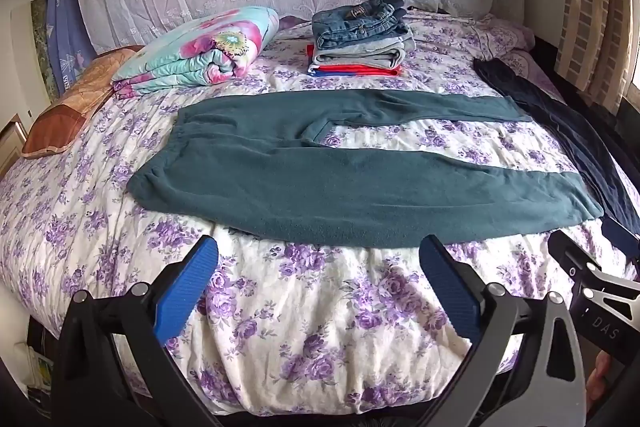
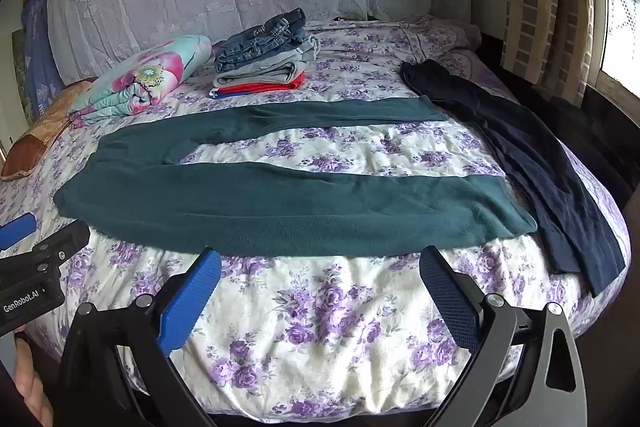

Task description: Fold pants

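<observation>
Dark teal pants [image 1: 320, 183] lie spread flat across the bed, waistband to the left and both legs running right with a gap between them. They also show in the right wrist view [image 2: 280, 205]. My left gripper [image 1: 318, 247] is open and empty, hovering just short of the near leg's front edge. My right gripper [image 2: 320, 259] is open and empty too, just in front of the near leg, further right. The right gripper's body shows at the left view's right edge [image 1: 592, 279]; the left gripper's body shows at the right view's left edge [image 2: 36, 267].
The bed has a purple floral cover [image 1: 320, 327]. A stack of folded clothes [image 1: 360, 43] and a rolled floral quilt [image 1: 200, 51] sit at the back. Dark navy pants [image 2: 532, 163] lie along the right edge. A brown pillow [image 1: 68, 107] lies at left.
</observation>
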Action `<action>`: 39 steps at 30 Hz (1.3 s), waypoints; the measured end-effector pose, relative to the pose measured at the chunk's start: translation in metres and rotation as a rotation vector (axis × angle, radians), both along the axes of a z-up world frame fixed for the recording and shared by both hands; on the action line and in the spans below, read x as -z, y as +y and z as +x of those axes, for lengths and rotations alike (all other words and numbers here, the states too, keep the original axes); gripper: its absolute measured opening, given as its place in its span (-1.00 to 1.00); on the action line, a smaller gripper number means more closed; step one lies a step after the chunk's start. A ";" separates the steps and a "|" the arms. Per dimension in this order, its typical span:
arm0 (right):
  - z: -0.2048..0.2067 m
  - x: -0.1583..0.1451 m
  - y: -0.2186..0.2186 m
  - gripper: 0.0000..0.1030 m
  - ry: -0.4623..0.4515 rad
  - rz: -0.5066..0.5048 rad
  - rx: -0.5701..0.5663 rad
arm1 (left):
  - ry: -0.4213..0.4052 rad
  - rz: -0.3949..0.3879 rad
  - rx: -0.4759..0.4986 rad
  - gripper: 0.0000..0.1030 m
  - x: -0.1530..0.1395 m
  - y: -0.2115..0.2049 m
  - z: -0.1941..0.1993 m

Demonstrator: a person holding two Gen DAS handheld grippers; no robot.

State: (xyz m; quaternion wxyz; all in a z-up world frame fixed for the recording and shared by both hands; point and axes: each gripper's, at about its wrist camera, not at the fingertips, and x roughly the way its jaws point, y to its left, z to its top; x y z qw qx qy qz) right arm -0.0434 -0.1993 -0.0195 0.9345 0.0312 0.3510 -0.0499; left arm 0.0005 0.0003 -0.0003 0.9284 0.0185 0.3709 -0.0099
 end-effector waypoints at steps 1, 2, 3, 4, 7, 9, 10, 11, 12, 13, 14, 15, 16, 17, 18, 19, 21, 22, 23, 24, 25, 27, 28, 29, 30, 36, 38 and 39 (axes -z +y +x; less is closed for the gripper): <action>0.000 0.000 0.000 0.93 0.000 0.001 0.000 | -0.001 0.003 0.000 0.90 0.000 0.000 0.000; 0.000 0.000 0.000 0.93 0.000 0.000 0.000 | -0.001 0.005 0.000 0.90 0.000 0.000 0.000; 0.000 0.000 0.001 0.93 0.000 0.000 0.001 | -0.001 0.005 0.001 0.90 0.000 0.000 0.001; 0.000 0.000 0.001 0.93 0.001 -0.001 0.000 | 0.001 0.005 0.002 0.90 0.000 0.000 0.001; 0.000 0.000 0.001 0.93 0.001 -0.001 0.000 | -0.007 0.009 -0.001 0.90 0.001 -0.002 -0.002; 0.000 0.000 0.001 0.93 -0.001 0.001 -0.001 | -0.007 0.009 -0.001 0.90 0.001 -0.002 -0.003; 0.000 0.000 0.001 0.93 0.000 0.001 -0.001 | -0.005 0.008 0.000 0.90 0.001 -0.001 -0.001; 0.000 0.000 0.001 0.93 0.000 0.002 -0.002 | -0.004 0.008 0.000 0.90 0.001 -0.001 -0.002; 0.000 0.000 0.001 0.93 -0.001 0.002 -0.002 | -0.003 0.008 0.001 0.90 0.002 -0.002 -0.002; 0.000 0.000 0.003 0.93 -0.001 0.003 -0.003 | -0.003 0.010 0.002 0.90 0.002 -0.002 -0.002; -0.001 0.000 0.004 0.93 -0.001 0.002 -0.003 | -0.003 0.011 0.002 0.90 0.002 -0.003 -0.003; -0.001 0.000 0.004 0.93 0.000 0.002 -0.002 | -0.003 0.010 0.003 0.90 0.002 -0.001 -0.003; -0.001 0.000 0.004 0.93 0.000 0.003 -0.002 | -0.002 0.008 0.002 0.90 0.002 -0.001 -0.003; -0.001 0.000 0.004 0.93 0.000 0.002 -0.002 | -0.002 0.008 0.001 0.90 0.002 -0.001 -0.003; -0.001 0.000 0.004 0.93 0.000 0.001 -0.002 | -0.002 0.009 0.001 0.90 0.002 -0.001 -0.003; -0.001 0.000 0.005 0.93 -0.001 0.001 -0.002 | -0.002 0.008 0.001 0.90 0.002 -0.001 -0.003; -0.001 0.000 0.004 0.93 0.000 0.002 -0.002 | -0.001 0.008 0.002 0.90 0.002 -0.001 -0.003; -0.001 0.000 0.004 0.93 0.000 0.002 -0.002 | -0.001 0.008 0.002 0.90 0.002 -0.001 -0.003; -0.001 0.000 0.005 0.93 0.000 0.002 -0.002 | -0.001 0.007 0.002 0.90 0.002 -0.001 -0.003; -0.001 0.000 0.004 0.93 -0.001 0.003 -0.003 | -0.001 0.007 0.002 0.90 0.002 -0.001 -0.003; -0.001 0.000 0.005 0.93 -0.001 0.003 -0.003 | 0.000 0.006 0.002 0.90 0.002 -0.001 -0.003; -0.001 0.000 0.004 0.93 0.000 0.003 -0.002 | 0.000 0.006 0.001 0.90 0.001 -0.001 -0.002; 0.000 0.001 0.004 0.93 -0.001 0.004 -0.003 | 0.000 0.006 0.002 0.90 0.002 -0.001 -0.002; 0.000 0.001 0.005 0.93 -0.001 0.003 -0.002 | 0.001 0.005 0.002 0.90 0.002 -0.001 -0.002; 0.000 0.000 0.005 0.93 0.000 0.004 -0.003 | 0.001 0.005 0.003 0.90 0.001 0.000 -0.002; 0.000 0.001 0.005 0.93 0.000 0.006 -0.003 | 0.003 0.004 0.001 0.90 0.006 0.000 -0.005; 0.000 0.001 0.005 0.93 0.000 0.005 -0.004 | 0.003 0.003 0.002 0.90 0.005 0.001 -0.004; 0.000 0.001 0.005 0.93 0.000 0.005 -0.003 | 0.003 0.003 0.002 0.90 0.005 0.001 -0.004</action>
